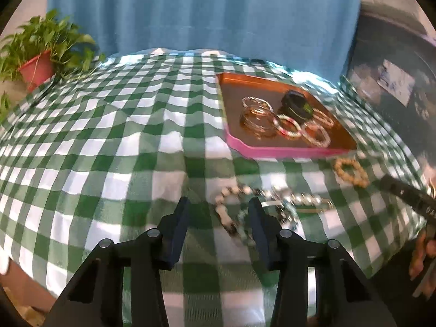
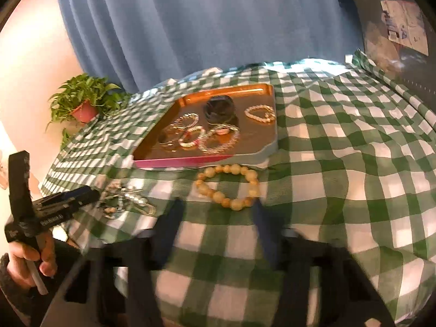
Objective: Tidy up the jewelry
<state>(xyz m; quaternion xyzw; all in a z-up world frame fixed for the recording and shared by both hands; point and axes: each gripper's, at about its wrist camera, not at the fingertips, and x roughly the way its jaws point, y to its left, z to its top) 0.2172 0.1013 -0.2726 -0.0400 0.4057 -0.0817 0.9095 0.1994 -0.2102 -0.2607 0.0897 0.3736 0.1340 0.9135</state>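
Just below the tray (image 2: 174, 162), in the middle of the right view, the amber bead bracelet (image 2: 227, 186) is lying loose on the checked surface (image 2: 340, 163), the right claw (image 2: 218, 218) standing spread behind it, pinching nothing. Lower centre of the left view, the left claw (image 1: 219, 212) is hanging spread beside a tangled pile of jewelry (image 1: 261, 207); its fingers are likely risking snagging several strands or the cloth. Open room is lying leftward; the two claws are crowding each other.

The right gripper (image 2: 218, 218) is smeared by motion blur. At nine o'clock, the tangled jewelry pile (image 2: 125, 201) is partly hidden behind the left gripper (image 2: 81, 194). The person's hand (image 1: 422, 253) is cut off at four o'clock.
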